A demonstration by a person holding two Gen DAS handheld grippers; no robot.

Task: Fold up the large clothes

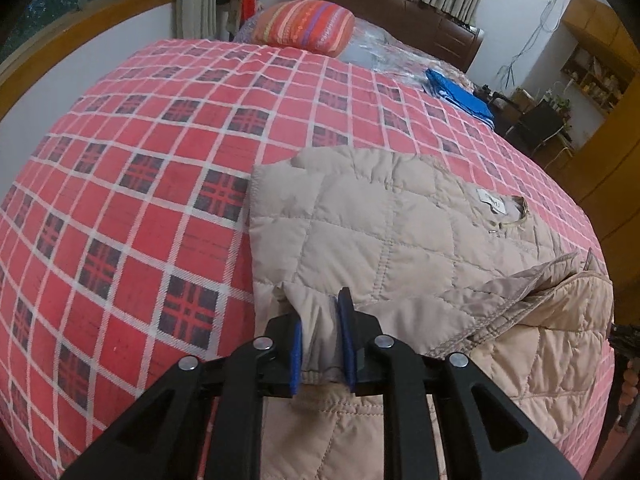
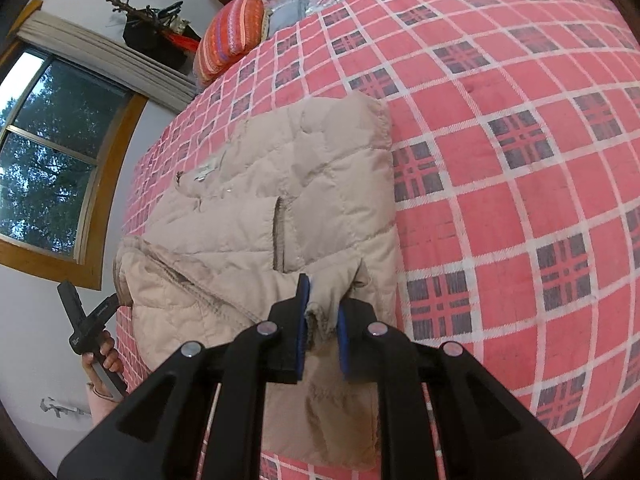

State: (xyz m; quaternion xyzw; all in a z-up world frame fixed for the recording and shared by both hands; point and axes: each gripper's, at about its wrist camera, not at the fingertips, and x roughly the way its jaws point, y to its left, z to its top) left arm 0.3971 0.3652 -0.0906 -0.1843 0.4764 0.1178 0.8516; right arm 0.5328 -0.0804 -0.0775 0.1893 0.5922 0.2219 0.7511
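Grippers (image 1: 320, 336) (image 2: 322, 320) low, level, pinching jacket (image 1: 400, 216) hem.

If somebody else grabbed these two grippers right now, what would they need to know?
Left gripper: shut on a bunched edge of the beige quilted jacket.
Right gripper: shut on another bunched edge of the jacket.
The jacket lies on the red checked bedspread, near its edge.
Done: one flap looks turned over the body.
Left: probably carry both held edges across, flatten and finish folding.
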